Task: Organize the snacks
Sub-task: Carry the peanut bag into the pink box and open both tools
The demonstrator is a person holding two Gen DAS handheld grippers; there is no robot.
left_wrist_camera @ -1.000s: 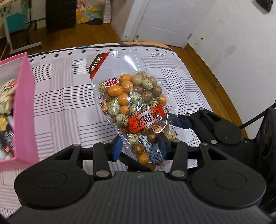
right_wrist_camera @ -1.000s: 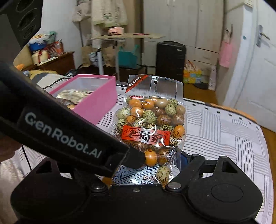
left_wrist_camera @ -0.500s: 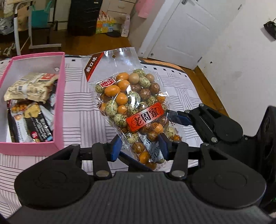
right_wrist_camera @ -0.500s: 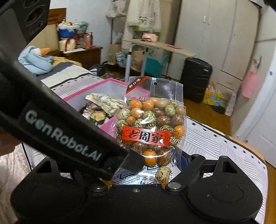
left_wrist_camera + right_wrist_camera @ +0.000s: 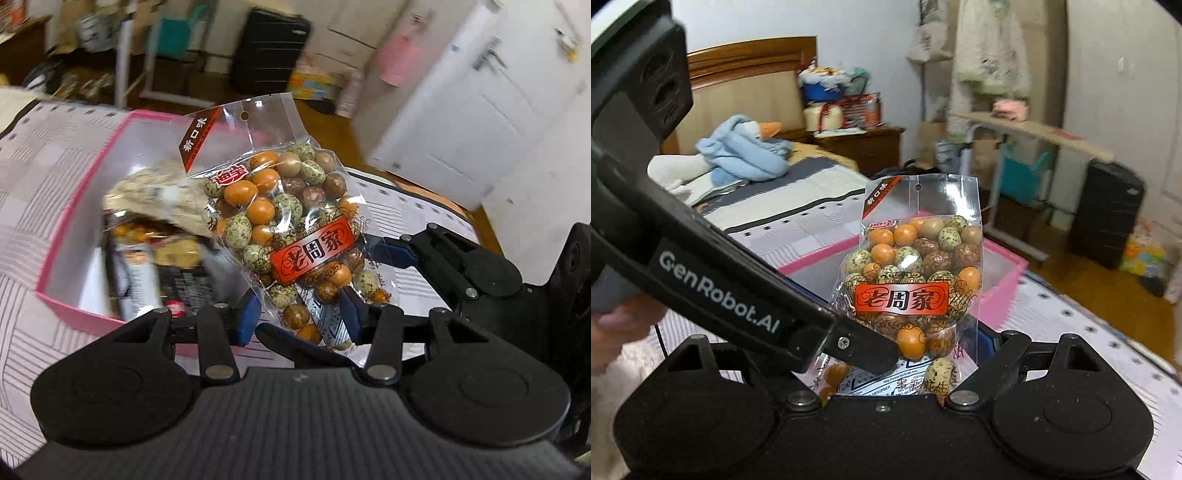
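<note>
Both grippers are pinching the bottom of the clear bag of coated nuts (image 5: pixel 291 229), the left gripper (image 5: pixel 299 317) and right gripper (image 5: pixel 905 365) each closing narrowly on it. The bag is standing upright in the air, its top edge pointing to 12 o'clock. The pink box (image 5: pixel 70 206) is lying at 10 o'clock, snack packets (image 5: pixel 155 192) inside, its right half showing bare floor beneath the bag.

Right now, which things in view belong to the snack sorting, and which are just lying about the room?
Job:
- bag of coated peanuts, gripped by left gripper and right gripper
- pink box on the bed
- snack packets already in it

Lying about:
- black suitcase
- goose plush
- white door
</note>
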